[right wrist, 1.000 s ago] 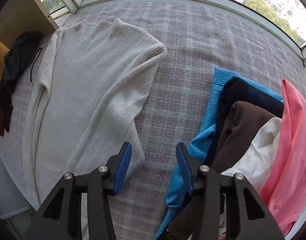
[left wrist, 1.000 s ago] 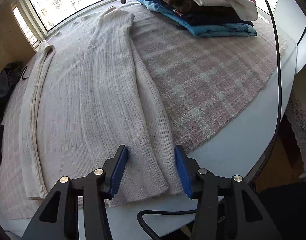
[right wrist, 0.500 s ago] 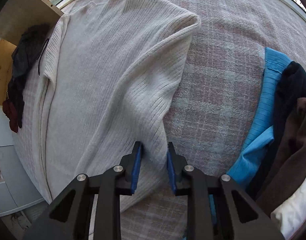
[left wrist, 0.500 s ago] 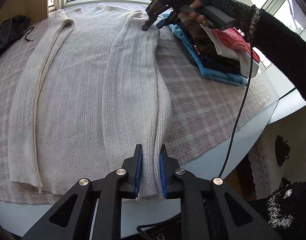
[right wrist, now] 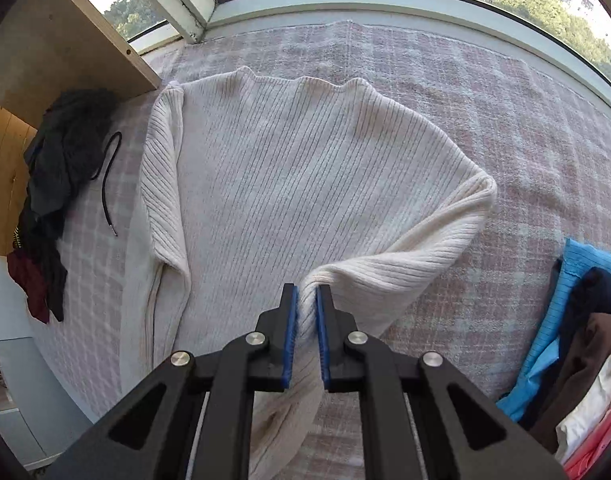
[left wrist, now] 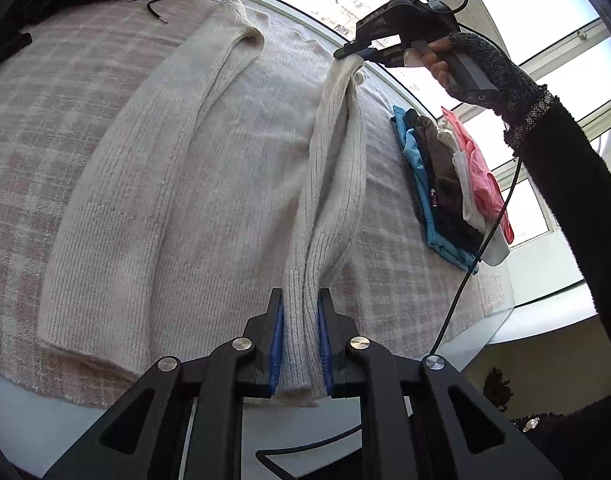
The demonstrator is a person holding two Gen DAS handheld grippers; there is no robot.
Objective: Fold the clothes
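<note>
A cream ribbed knit sweater (left wrist: pixel 153 184) (right wrist: pixel 297 168) lies spread flat on a pink checked cloth (left wrist: pixel 57 92) (right wrist: pixel 485 92). My left gripper (left wrist: pixel 299 312) is shut on the hem end of the sweater's right side strip, lifted off the cloth. My right gripper (right wrist: pixel 304 304) (left wrist: pixel 351 53) is shut on the same side near the shoulder, pulling the fabric up into a ridge. The strip (left wrist: pixel 337 168) hangs taut between the two grippers. The other sleeve (right wrist: pixel 161 184) lies folded along the body.
A stack of folded clothes (left wrist: pixel 449 184) (right wrist: pixel 577 344), blue, dark, brown, white and pink, sits on the cloth to the right. Dark garments with a black cord (right wrist: pixel 109 184) lie at the far left beside a wooden panel (right wrist: pixel 57 40). Windows ring the table. A black-sleeved arm (left wrist: pixel 577 184) holds the right gripper.
Both grippers went from open above the sweater to shut on its right edge, then lifted that edge off the cloth and toward the sweater's middle.
</note>
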